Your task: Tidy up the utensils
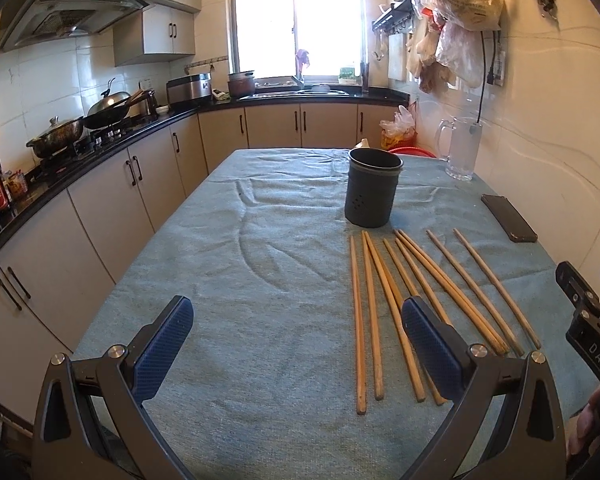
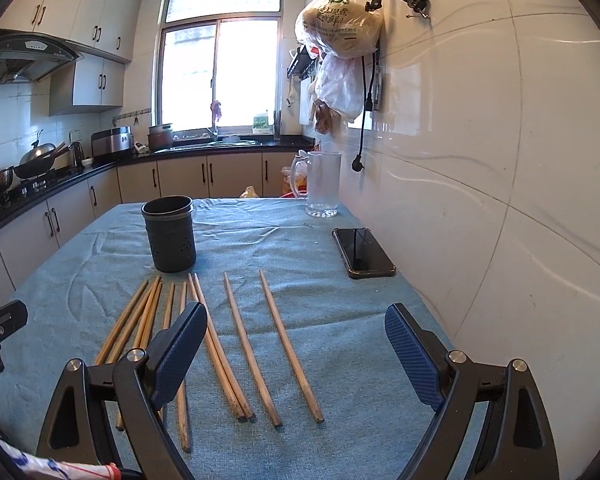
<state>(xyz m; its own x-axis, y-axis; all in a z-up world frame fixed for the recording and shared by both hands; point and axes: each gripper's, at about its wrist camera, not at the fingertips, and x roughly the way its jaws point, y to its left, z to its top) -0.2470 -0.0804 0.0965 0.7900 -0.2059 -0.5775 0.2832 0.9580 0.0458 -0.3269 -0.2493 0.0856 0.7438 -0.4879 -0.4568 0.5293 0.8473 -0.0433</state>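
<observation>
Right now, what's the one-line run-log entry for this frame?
stage: not started | left gripper: open | right gripper: open | chopsticks: loose on cloth | holder: upright, none inside visible

Left wrist view: looks forward low over the blue-grey cloth-covered table [image 1: 260,240] toward the bright kitchen window [image 1: 296,20], sited left of the row of long wooden chopsticks [image 1: 380,312]. Right wrist view: same heading, similarly close, sited further right beside the white tiled wall [image 2: 500,160]. Both share the chopsticks, dark cylindrical perforated holder [image 1: 372,188], flat black phone [image 2: 363,252] and clear glass mug [image 2: 322,184]
</observation>
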